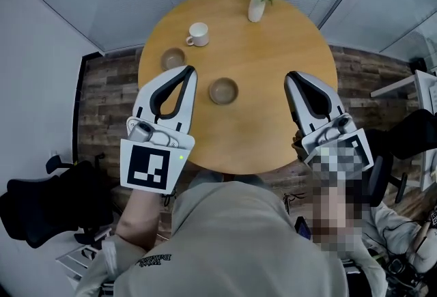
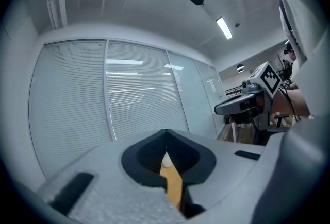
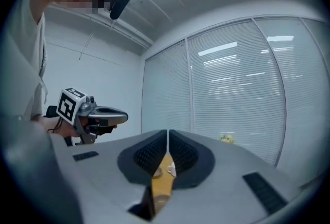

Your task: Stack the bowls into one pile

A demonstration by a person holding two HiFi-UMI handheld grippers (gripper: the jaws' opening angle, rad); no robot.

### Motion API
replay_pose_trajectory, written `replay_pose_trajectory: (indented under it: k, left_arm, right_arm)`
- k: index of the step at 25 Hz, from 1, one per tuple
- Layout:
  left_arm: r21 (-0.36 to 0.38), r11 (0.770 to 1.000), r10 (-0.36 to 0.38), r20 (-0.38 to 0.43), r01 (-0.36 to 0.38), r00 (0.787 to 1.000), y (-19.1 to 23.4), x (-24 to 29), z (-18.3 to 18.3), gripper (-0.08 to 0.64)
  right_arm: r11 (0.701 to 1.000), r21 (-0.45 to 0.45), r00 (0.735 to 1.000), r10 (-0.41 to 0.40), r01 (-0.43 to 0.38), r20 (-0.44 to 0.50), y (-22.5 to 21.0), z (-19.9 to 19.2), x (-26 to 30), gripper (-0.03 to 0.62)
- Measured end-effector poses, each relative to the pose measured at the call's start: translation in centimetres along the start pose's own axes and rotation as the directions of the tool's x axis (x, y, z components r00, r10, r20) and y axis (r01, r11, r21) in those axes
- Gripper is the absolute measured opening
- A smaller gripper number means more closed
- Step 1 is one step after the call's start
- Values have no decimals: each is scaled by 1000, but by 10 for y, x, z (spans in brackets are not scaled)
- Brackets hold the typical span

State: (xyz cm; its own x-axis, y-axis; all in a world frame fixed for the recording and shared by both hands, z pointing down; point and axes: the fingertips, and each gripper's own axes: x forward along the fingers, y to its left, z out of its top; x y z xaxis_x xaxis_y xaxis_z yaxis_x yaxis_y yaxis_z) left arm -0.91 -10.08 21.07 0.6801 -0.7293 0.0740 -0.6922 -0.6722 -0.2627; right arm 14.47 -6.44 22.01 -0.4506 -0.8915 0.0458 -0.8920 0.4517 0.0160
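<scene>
Table (image 1: 273, 57): round top of smooth, honey-coloured wood, standing on a dark plank floor (image 1: 109, 94).
Left bowl (image 1: 173, 58): small, round, dull brown; sits near the table's left edge, just beyond the left gripper's tips.
Middle bowl (image 1: 223, 91): same small round shape, tan rim with a darker hollow; sits mid-table toward the near edge, between the two grippers. It lies apart from the left bowl, so nothing is stacked.
Mug (image 1: 198, 34): glossy white, handle turned left; beyond the left bowl, toward the far-left edge.
Vase (image 1: 257, 9): slim and white, holding yellow flowers with green leaves; at the far edge.
Left gripper (image 1: 189, 71): white shell with black ribbed pads; jaws pressed together with nothing between them. Held over the near-left edge.
Right gripper (image 1: 291, 76): same build; jaws clenched to a thin slit, gripping nothing. Held over the near-right edge.
</scene>
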Motion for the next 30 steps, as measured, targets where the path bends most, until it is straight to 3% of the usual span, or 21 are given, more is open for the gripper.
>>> replay_pose_trajectory:
  k: [4,9,22,30]
  left_arm:
    - [-13,1000,-13,-47,12,999,-10,-3,-20,20]
    - [-33,999,-24,-95,21,995,-19,-9,-37,20]
    - [-53,999,5,-110,-11,994,-12,-16,-41,20]
    - [-34,998,50,-117,-54,992,11,-26,-47,20]
  right_arm:
    - [996,-89,1000,-28,27,-7,4,-3,-8,32]
    - [997,-69,999,-35,33,-23,2,-11,-13,32]
    - [996,-86,999,-28,25,-30,3,-11,1,32]
    - [990,-128,995,56,-67,-85,18,-10,30,34]
